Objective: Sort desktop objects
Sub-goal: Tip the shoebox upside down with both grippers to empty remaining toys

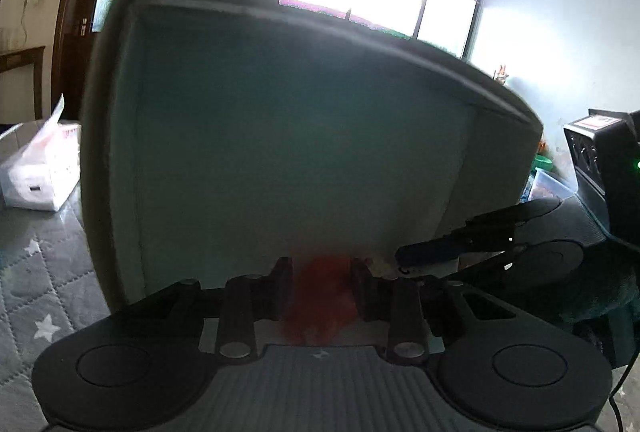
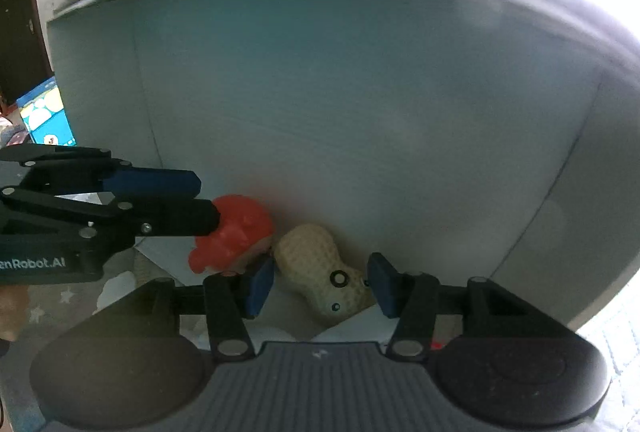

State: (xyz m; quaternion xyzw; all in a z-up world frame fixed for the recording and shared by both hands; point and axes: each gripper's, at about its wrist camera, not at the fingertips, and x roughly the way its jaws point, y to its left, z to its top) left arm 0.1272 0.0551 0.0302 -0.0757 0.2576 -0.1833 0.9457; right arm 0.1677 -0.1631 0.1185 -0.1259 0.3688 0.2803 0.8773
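A grey-green storage box stands tipped toward me and fills both views; it also shows in the left wrist view. Inside at its bottom lie a red-capped toy figure and a cream peanut-shaped toy with eyes. My right gripper is open, its blue pads either side of the peanut toy. My left gripper has its fingers close around the red toy, seen blurred; in the right wrist view its fingertips sit on the red toy.
A white tissue pack sits at the left on the grey star-patterned quilted cloth. A colourful blue box stands at the far left behind the storage box. A bright window is behind.
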